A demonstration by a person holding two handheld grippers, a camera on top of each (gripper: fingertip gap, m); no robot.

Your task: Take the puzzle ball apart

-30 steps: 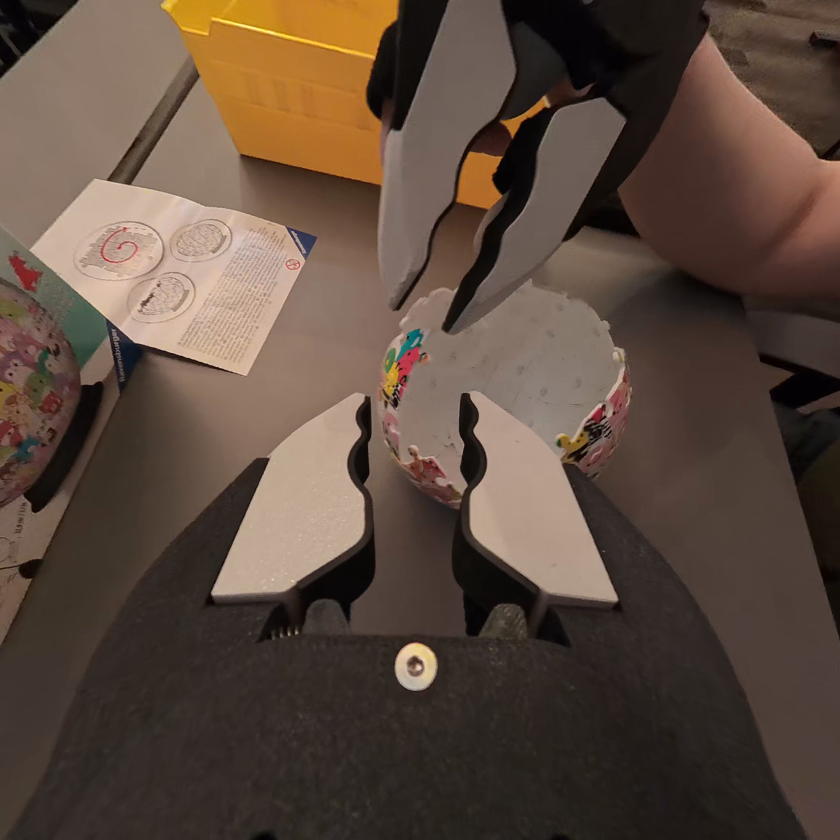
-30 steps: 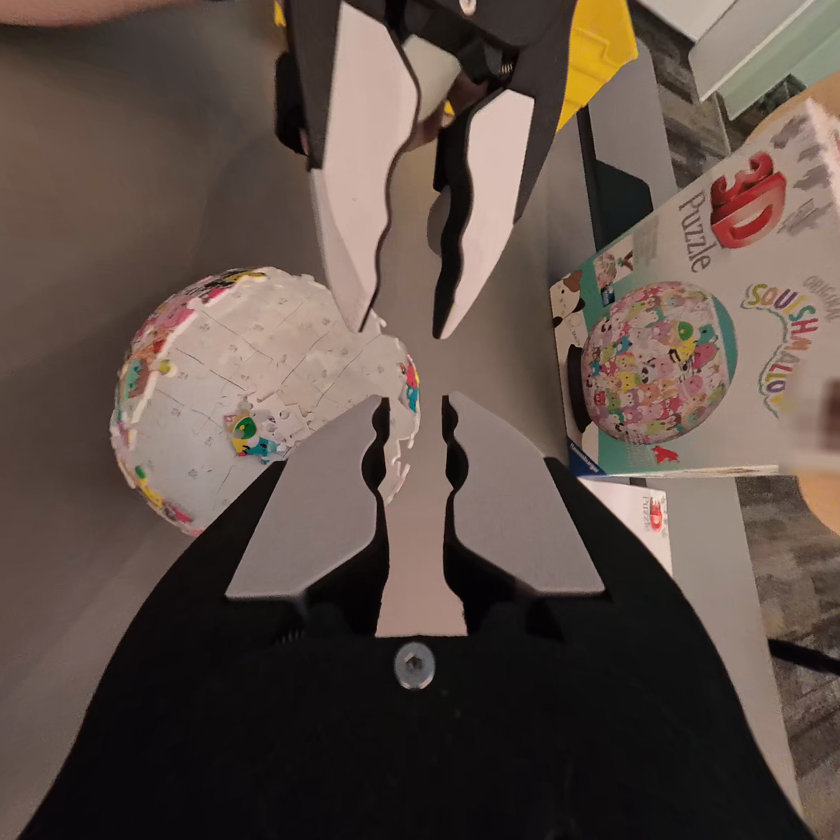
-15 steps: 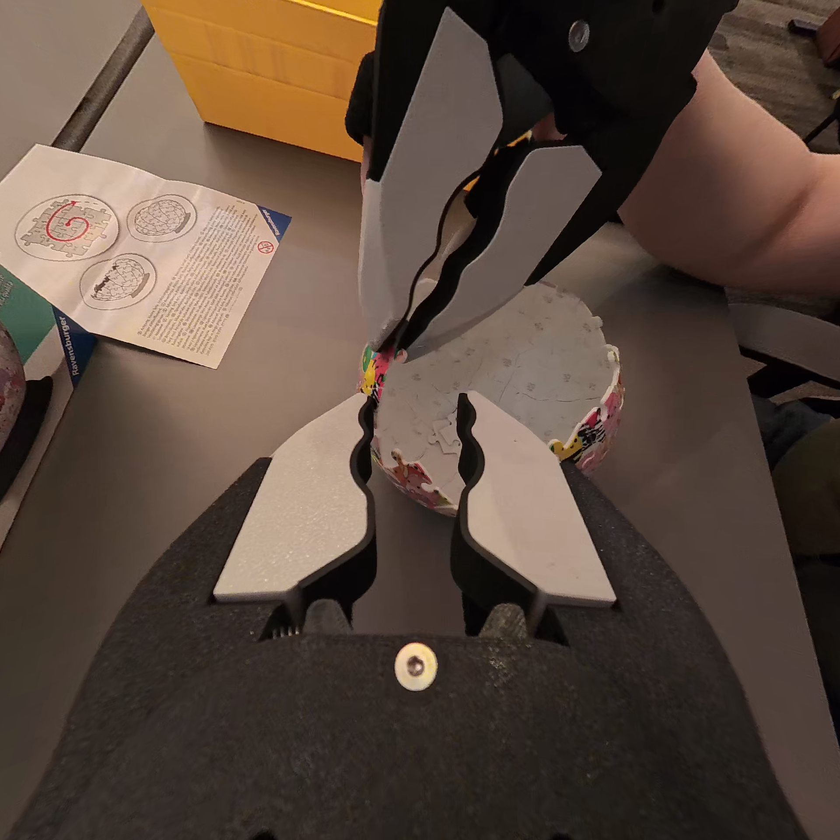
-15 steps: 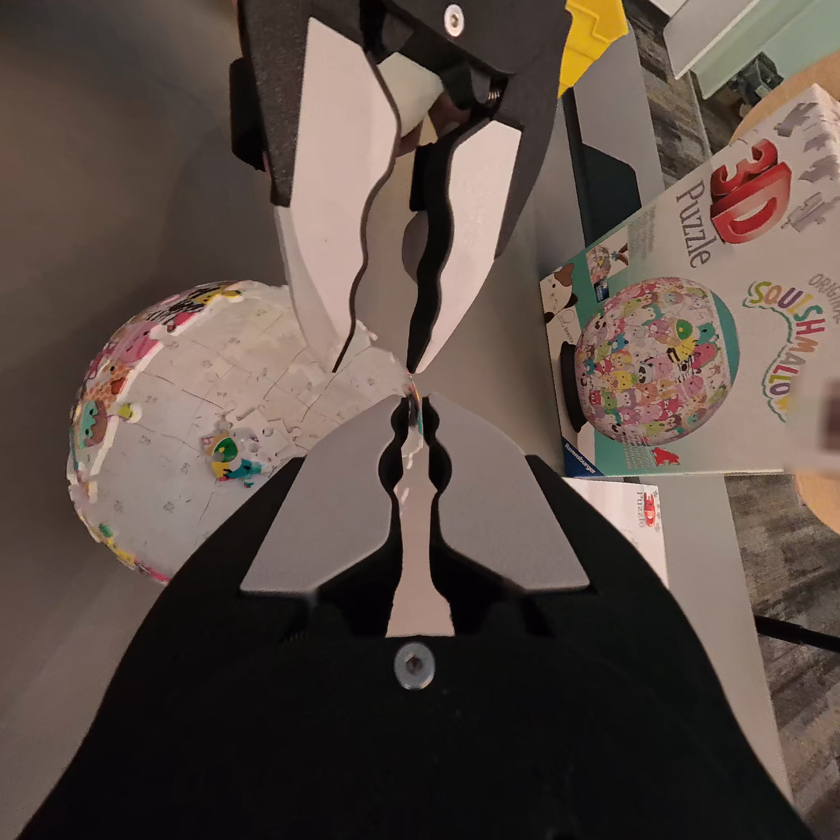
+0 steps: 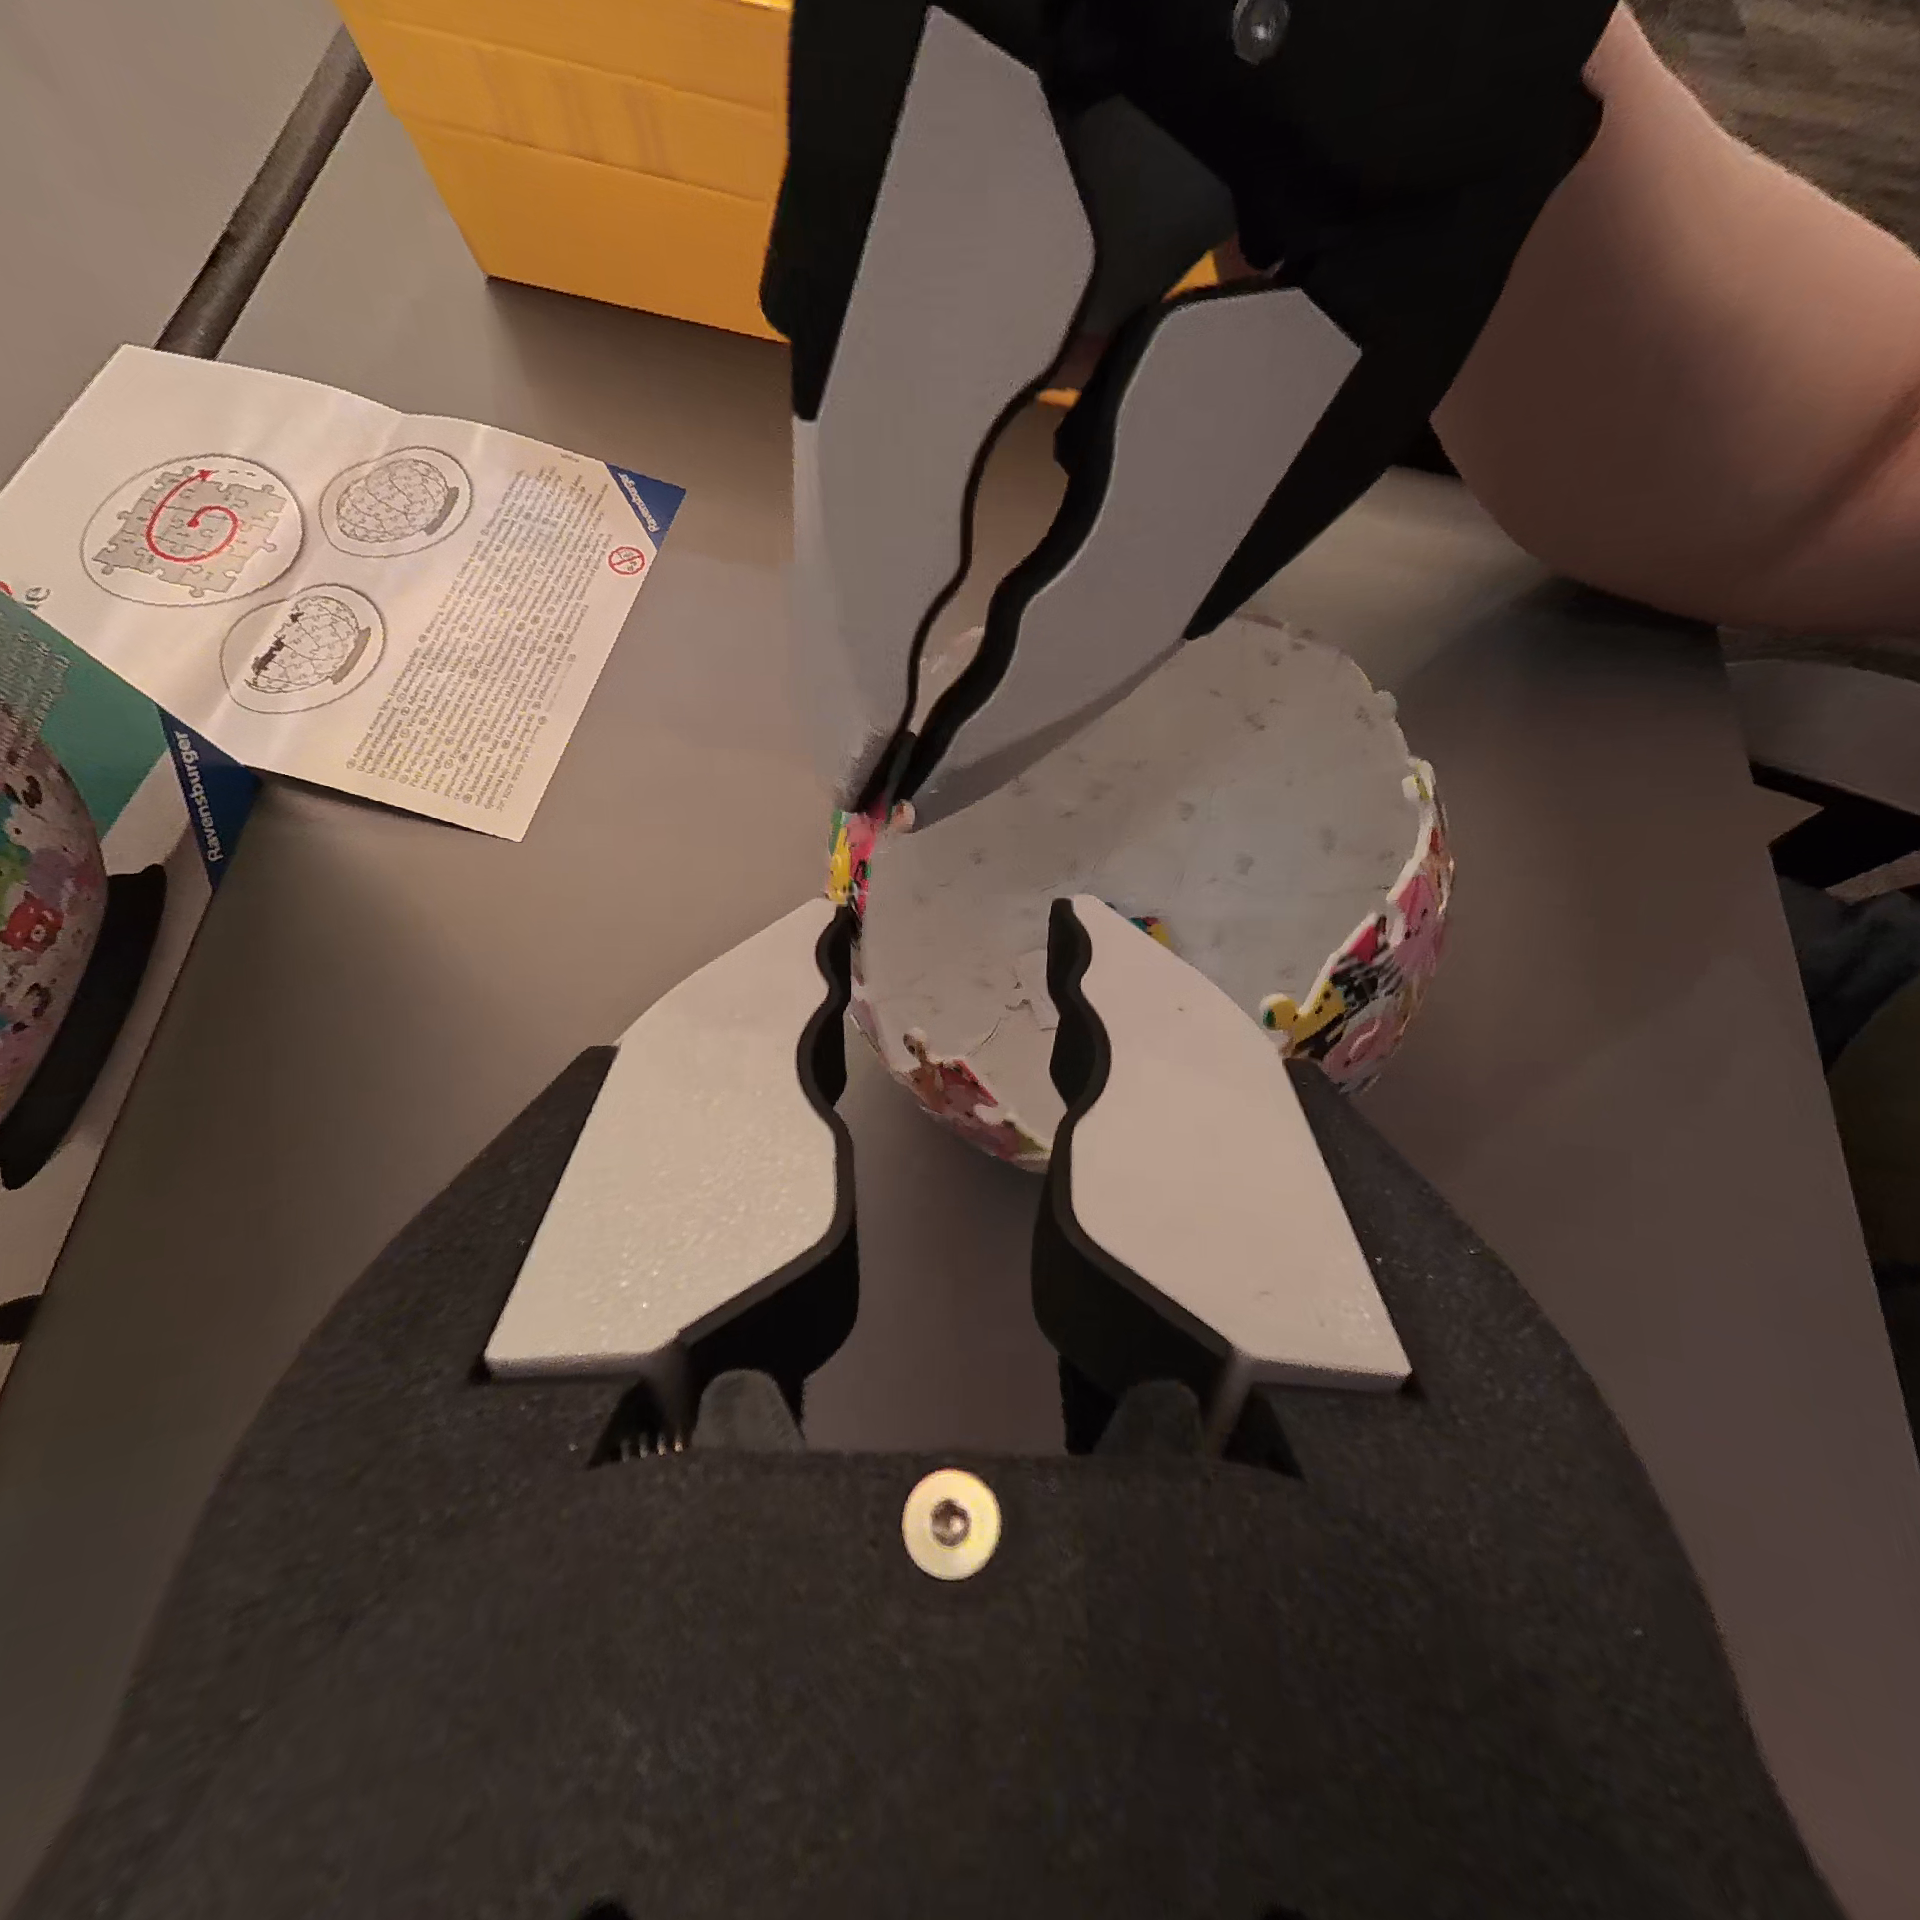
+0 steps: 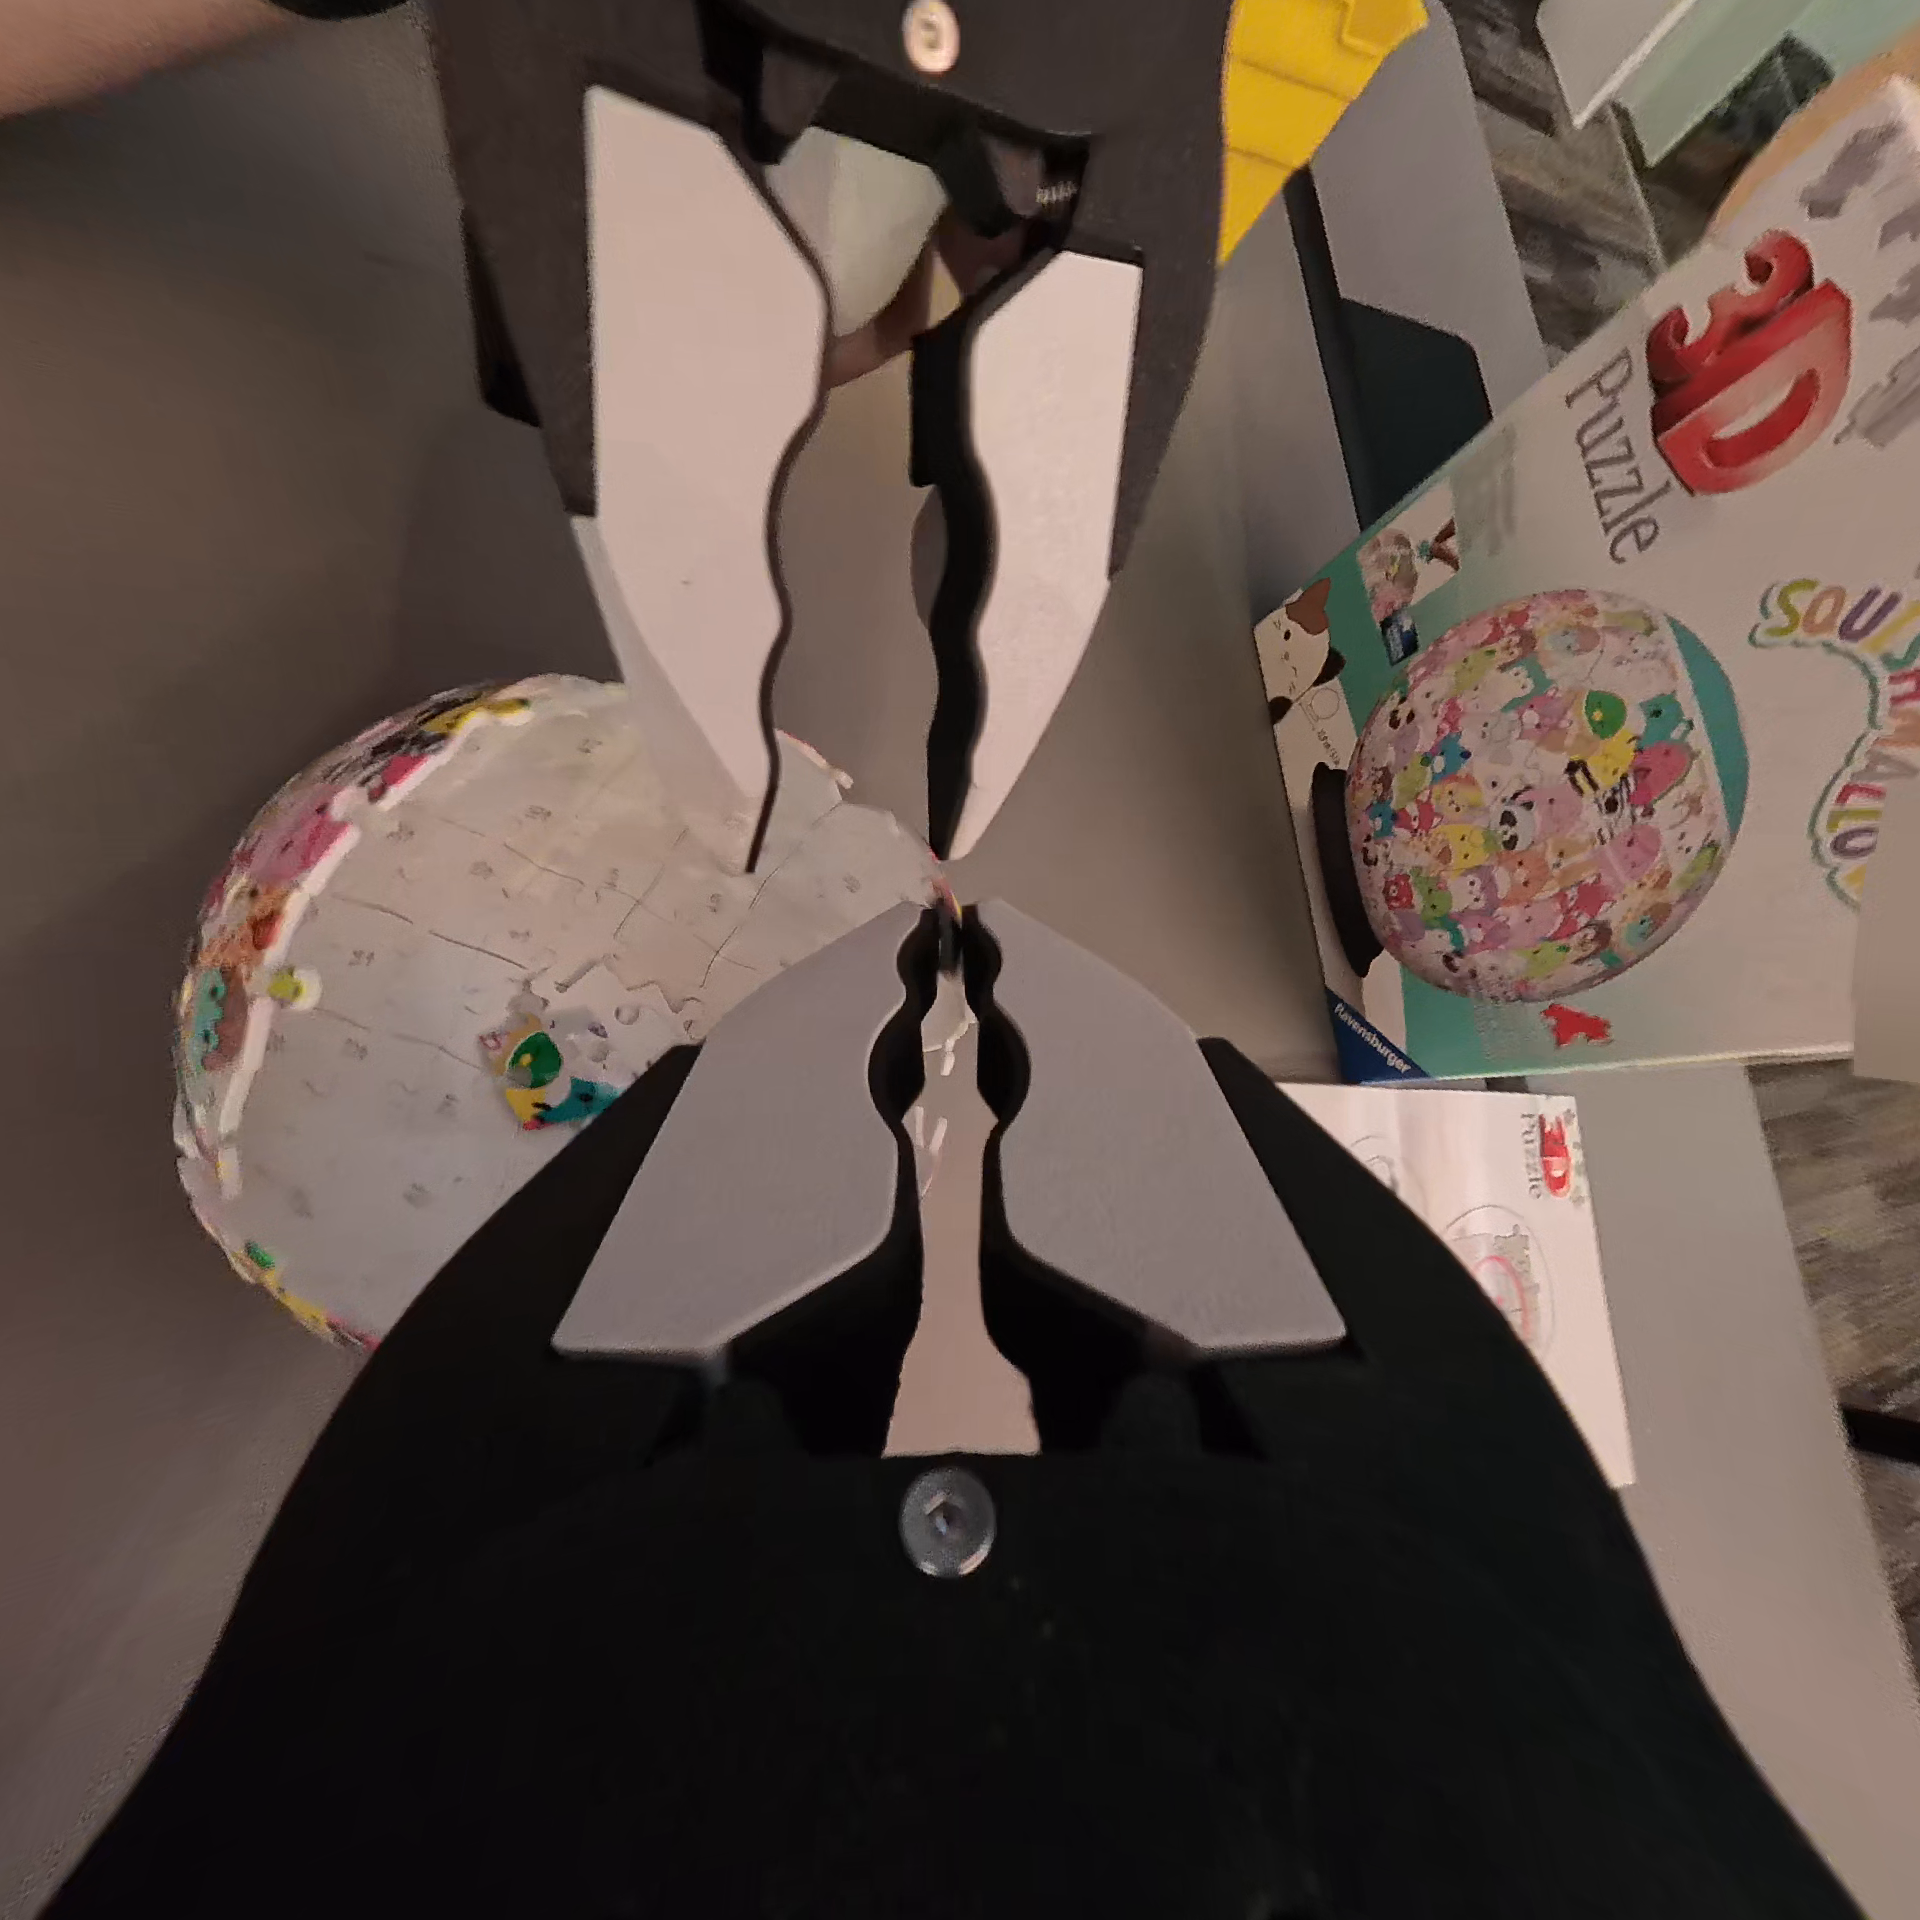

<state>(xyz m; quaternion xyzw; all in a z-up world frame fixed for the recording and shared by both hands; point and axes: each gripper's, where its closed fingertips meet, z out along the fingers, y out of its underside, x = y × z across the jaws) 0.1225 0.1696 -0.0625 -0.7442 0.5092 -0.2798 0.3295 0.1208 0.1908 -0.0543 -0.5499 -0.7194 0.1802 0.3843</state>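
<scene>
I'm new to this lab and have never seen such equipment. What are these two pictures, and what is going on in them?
A person holds a two-finger gripper in each hand; each carries a camera looking along its fingers. The left wrist view shows the left gripper, open, with its fingers either side of the near rim of the puzzle ball, a half-open shell, white inside. The right gripper comes in from above, shut on the rim. The right wrist view shows that same gripper pinching the ball's edge, the left one opposite. On the grey table lie an instruction sheet, the puzzle's box and a yellow bin.
</scene>
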